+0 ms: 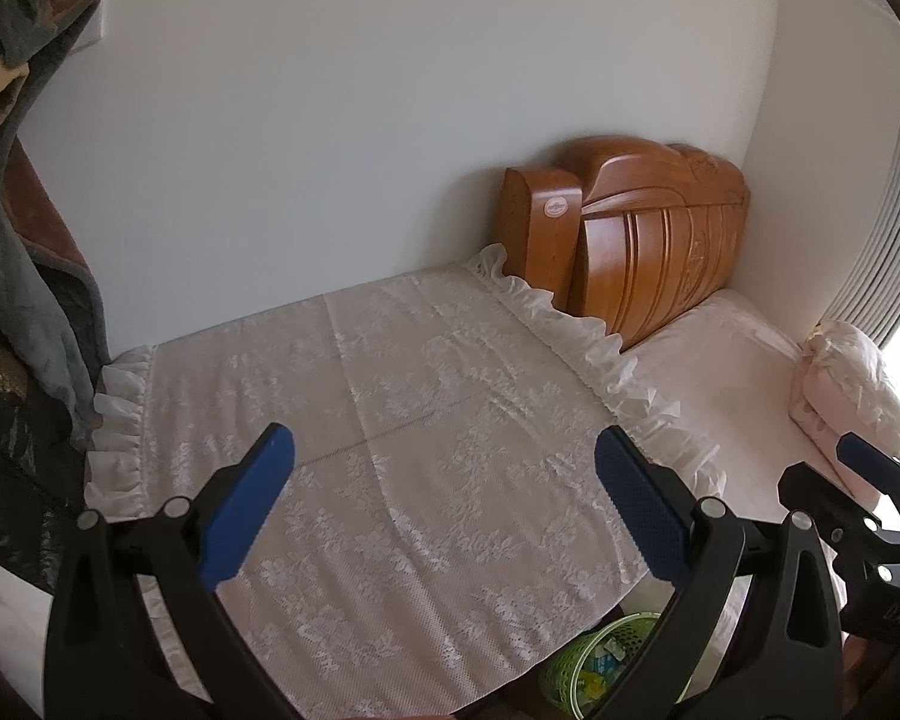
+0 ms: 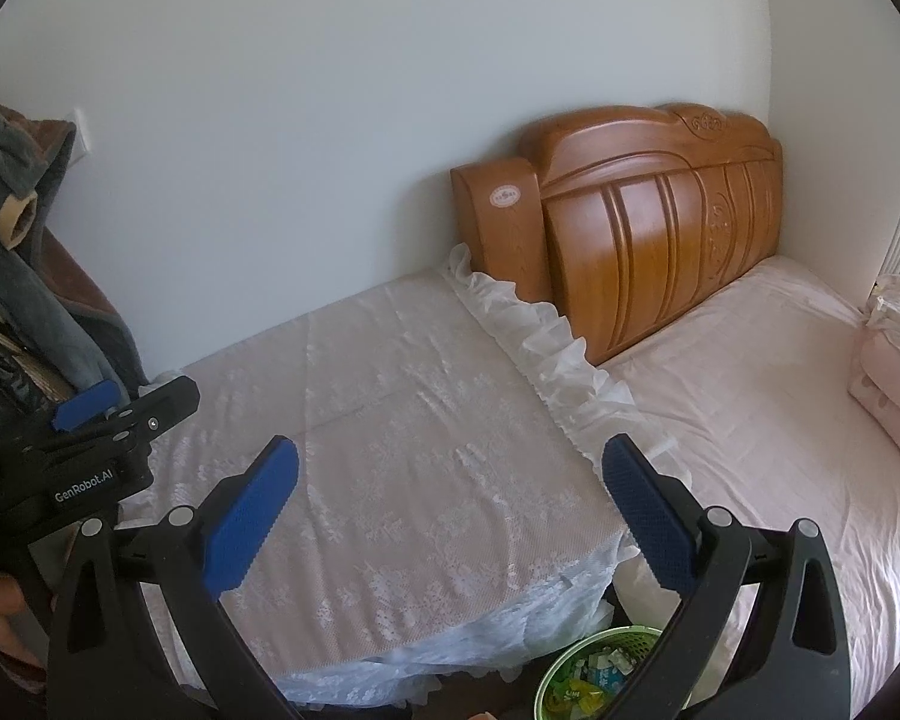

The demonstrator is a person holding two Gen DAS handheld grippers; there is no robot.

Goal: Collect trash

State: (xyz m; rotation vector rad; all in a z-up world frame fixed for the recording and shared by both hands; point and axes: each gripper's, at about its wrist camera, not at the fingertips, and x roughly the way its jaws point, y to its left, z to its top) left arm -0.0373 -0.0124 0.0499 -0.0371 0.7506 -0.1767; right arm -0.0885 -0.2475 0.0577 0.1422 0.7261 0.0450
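Left wrist: gaping left gripper (image 1: 444, 504), lace cloth (image 1: 402, 420), green mesh basket (image 1: 594, 660).

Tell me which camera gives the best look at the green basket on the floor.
The right wrist view. There the green basket shows much of its rim and the wrappers inside, with only its right side cut off by the right gripper. In the left wrist view the basket sits partly under the lace cover's edge and behind the left gripper.

A low bench (image 2: 390, 480) draped in a white, frill-edged lace cloth (image 2: 426, 396) stands just beside a bed (image 2: 750, 420) with a pale pink sheet, carved orange-brown wooden headboard (image 2: 660, 228) and folded pink bedding (image 2: 894, 360) at its far edge.
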